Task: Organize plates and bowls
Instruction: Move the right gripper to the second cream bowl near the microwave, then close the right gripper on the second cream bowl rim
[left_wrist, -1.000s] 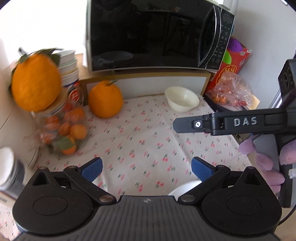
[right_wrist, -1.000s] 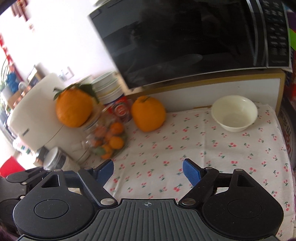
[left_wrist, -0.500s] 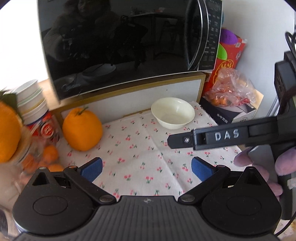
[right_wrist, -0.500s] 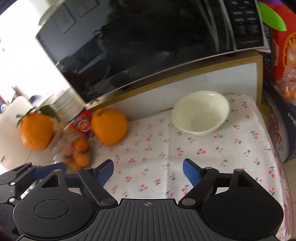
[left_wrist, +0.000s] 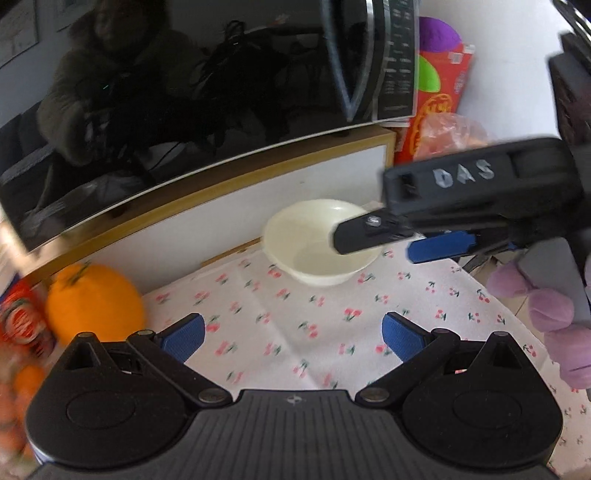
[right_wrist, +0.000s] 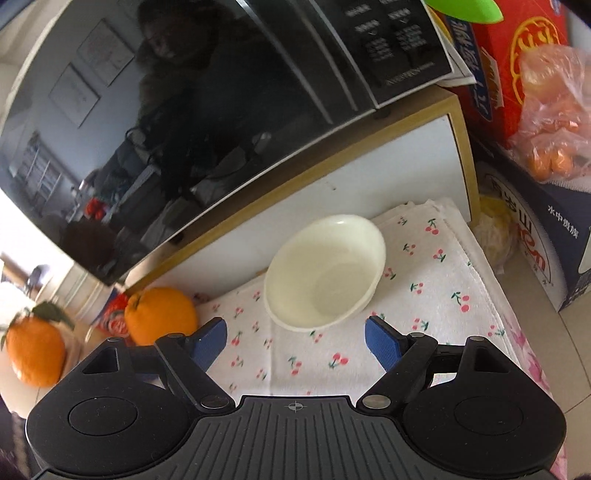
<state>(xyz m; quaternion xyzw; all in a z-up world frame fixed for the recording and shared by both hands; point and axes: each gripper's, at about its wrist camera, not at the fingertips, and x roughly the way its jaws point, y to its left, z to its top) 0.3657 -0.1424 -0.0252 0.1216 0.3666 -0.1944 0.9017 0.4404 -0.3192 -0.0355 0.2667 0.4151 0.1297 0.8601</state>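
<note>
A cream-white bowl (left_wrist: 317, 242) stands empty on the cherry-print cloth (left_wrist: 295, 332) just below the microwave shelf; it also shows in the right wrist view (right_wrist: 325, 271). My left gripper (left_wrist: 291, 336) is open and empty, a short way in front of the bowl. My right gripper (right_wrist: 295, 341) is open and empty, its blue fingertips (right_wrist: 380, 341) close to the bowl's near rim. In the left wrist view the right gripper (left_wrist: 406, 236) reaches in from the right, over the bowl's right edge.
A black microwave (left_wrist: 184, 92) sits on a white, wood-edged shelf (right_wrist: 332, 192) right behind the bowl. A large orange (right_wrist: 160, 315) and a second one (right_wrist: 35, 354) lie at the left. A red box and a bag of small oranges (right_wrist: 554, 122) stand at the right.
Both grippers have moved forward and to the right towards the bowl, which now looks much bigger. The right gripper has come down over the bowl's right edge. Both stay open.
</note>
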